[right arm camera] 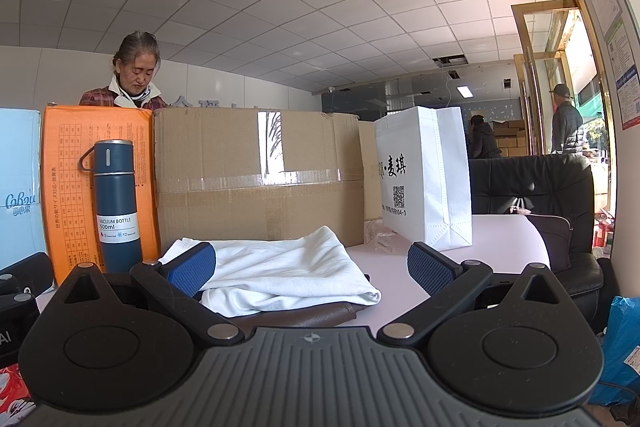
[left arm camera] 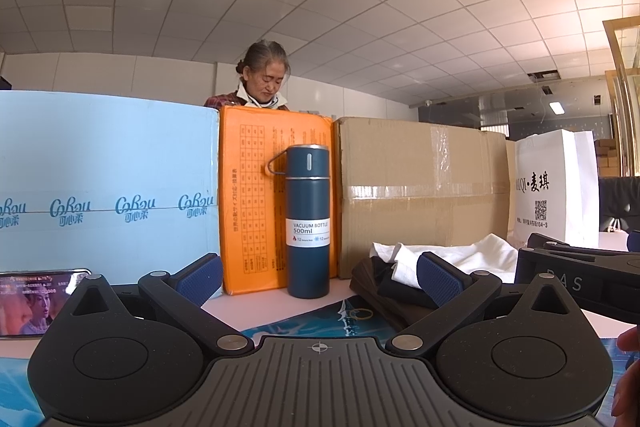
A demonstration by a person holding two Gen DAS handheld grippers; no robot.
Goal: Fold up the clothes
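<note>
A folded white garment (right arm camera: 288, 273) lies on a brown garment (right arm camera: 316, 315) on the pale table, straight ahead in the right wrist view. In the left wrist view the white garment (left arm camera: 460, 255) lies to the right, on dark folded clothes (left arm camera: 396, 291). My right gripper (right arm camera: 312, 269) is open, its blue pads on either side of the white garment's near edge, and holds nothing. My left gripper (left arm camera: 320, 277) is open and empty, facing a blue vacuum bottle (left arm camera: 309, 219). The right gripper's body (left arm camera: 576, 279) shows at the right of the left wrist view.
A row of boxes stands at the back: light blue (left arm camera: 104, 187), orange (left arm camera: 256, 195), brown cardboard (right arm camera: 260, 175). A white paper bag (right arm camera: 424, 179) stands to the right. A phone (left arm camera: 36, 301) lies at the left. A woman stands behind the boxes. A black chair (right arm camera: 532, 195) is beyond the table.
</note>
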